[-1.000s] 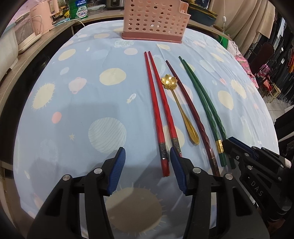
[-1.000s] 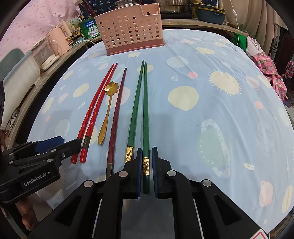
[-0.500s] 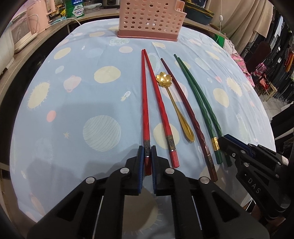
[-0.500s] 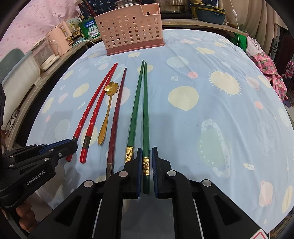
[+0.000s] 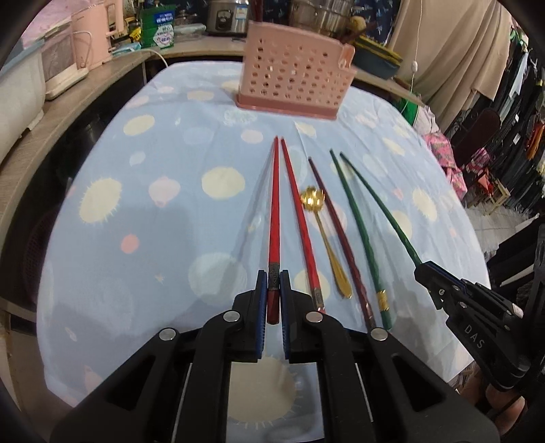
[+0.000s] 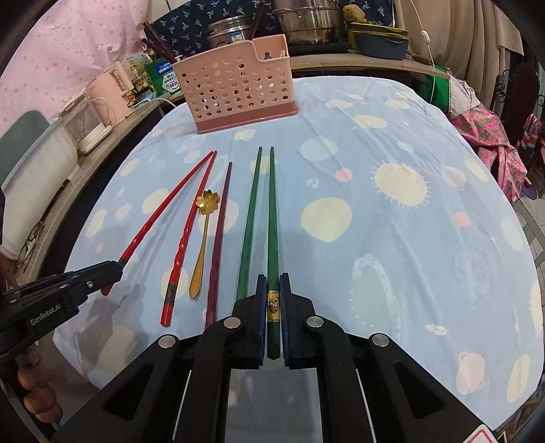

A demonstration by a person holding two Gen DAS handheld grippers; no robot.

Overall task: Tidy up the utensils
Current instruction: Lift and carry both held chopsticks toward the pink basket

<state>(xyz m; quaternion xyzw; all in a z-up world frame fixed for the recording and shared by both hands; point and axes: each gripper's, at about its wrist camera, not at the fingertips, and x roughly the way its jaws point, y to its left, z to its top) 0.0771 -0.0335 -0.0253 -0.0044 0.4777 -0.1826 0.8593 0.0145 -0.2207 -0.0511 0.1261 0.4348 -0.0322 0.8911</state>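
My left gripper is shut on the handle end of a red chopstick, lifted off the cloth. My right gripper is shut on the handle end of a green chopstick, also lifted. On the blue patterned tablecloth lie a second red chopstick, a gold flower-shaped spoon, a dark maroon chopstick and a second green chopstick. A pink perforated utensil holder stands at the far end of the table, also in the right wrist view.
A wooden counter with pink and white appliances runs along the left. Pots and bowls stand behind the holder. The table's right edge drops to chairs and clothes.
My left gripper moved onto the left red chopstick and shut on it. Both grippers have since lifted their chopsticks off the cloth, and the views have risen.
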